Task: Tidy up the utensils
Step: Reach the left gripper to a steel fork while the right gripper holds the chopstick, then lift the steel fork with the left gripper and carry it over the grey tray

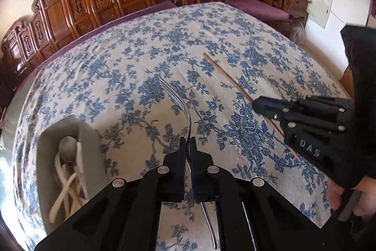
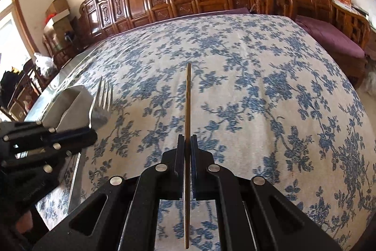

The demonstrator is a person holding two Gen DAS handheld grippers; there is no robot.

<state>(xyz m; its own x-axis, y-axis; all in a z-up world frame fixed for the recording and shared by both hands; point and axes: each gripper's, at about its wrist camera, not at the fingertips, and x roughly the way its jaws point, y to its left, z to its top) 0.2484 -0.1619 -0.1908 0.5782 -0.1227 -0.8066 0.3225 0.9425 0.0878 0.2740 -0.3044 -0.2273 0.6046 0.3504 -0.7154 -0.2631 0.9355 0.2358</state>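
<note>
A: Step in hand, as I read it: both utensils picked up, carry to the holder (image 1: 70,133) pending; left gripper (image 1: 187,145) has its jaws pinching the fork (image 1: 181,100) along the handle, tines forward and clear of the table (image 1: 141,51).

B: Agreed; right gripper (image 2: 187,142) is pinching a chopstick (image 2: 187,98) mid-length, tip pointing toward the far edge; both items appear lifted off the cloth, though the fisheye makes the gap hard to judge.

A: Fork is thin bright steel, curved at the neck; chopstick slim, brown, straight, probably wood.

B: Holder is a grey compartment at the table's left edge, already containing a spoon (image 1: 68,148) and pale handles; contents partly blurred.

A: Next move, judged: swing the fork left over the open compartment, tip it down, release; narrow handle may pivot in the pads.
</note>
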